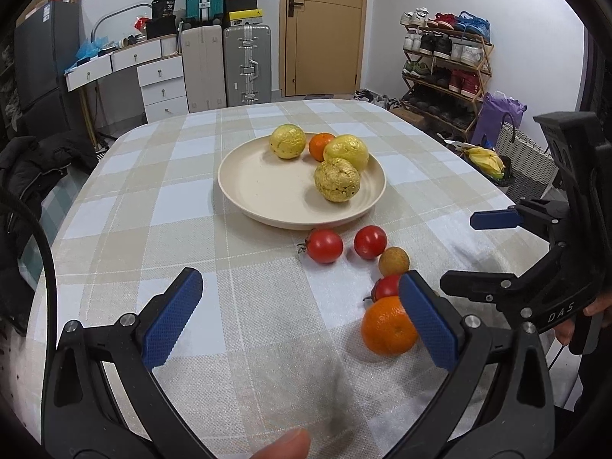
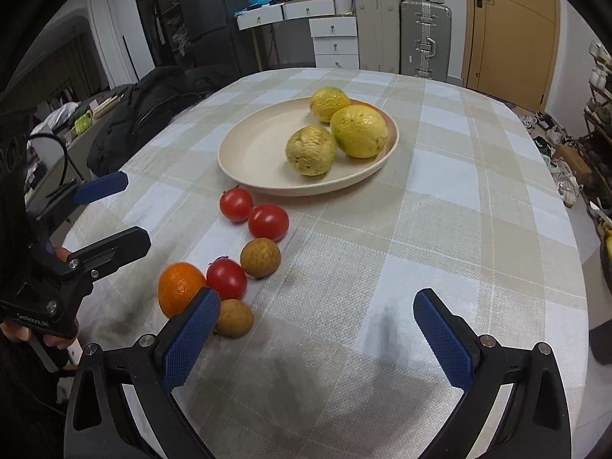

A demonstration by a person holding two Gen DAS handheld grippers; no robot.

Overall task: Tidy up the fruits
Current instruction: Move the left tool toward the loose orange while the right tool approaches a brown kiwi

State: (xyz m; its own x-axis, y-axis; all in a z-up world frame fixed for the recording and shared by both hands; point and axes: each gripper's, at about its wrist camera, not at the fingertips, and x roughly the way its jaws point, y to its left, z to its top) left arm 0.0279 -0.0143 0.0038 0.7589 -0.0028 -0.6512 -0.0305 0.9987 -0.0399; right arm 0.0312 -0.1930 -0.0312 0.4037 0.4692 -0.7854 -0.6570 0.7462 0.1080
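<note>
- Both tongs are released and hold nothing: the left gripper (image 1: 302, 317) has its blue pads spread wide above the cloth, and the right gripper (image 2: 317, 329) is spread in the same way.
- On the table (image 1: 134, 199) with its checked cloth stands a beige plate (image 1: 244, 187), a little beyond the loose fruits.
- Already on the plate are three yellow wrinkled fruits: one at the back (image 1: 287, 141), one at the right (image 1: 347, 151) and one in front (image 1: 337, 179). A small orange (image 1: 320, 146) sits between the back two, partly hidden in the right wrist view.
- Not yet on the plate are six pieces, lying in a curved row on the cloth near its front rim.
- Nearest to the plate are two tomatoes (image 2: 236, 204) (image 2: 268, 222), which touch each other in the right wrist view.
- Next come a brown longan (image 2: 260, 257) and a third tomato (image 2: 226, 278), close together.
- A big orange (image 2: 179, 293) lies just beside the third tomato. In the left wrist view it is partly behind the right pad of the left gripper.
- A second longan (image 2: 233, 317) lies just beside the left pad of the right gripper; the left wrist view does not show it.
- My judgement: the task is less than half done, with four fruits on the plate and six left on the cloth.
- The big orange is nearest to the left gripper, so it looks a natural next piece, though neither gripper is around any fruit now.
</note>
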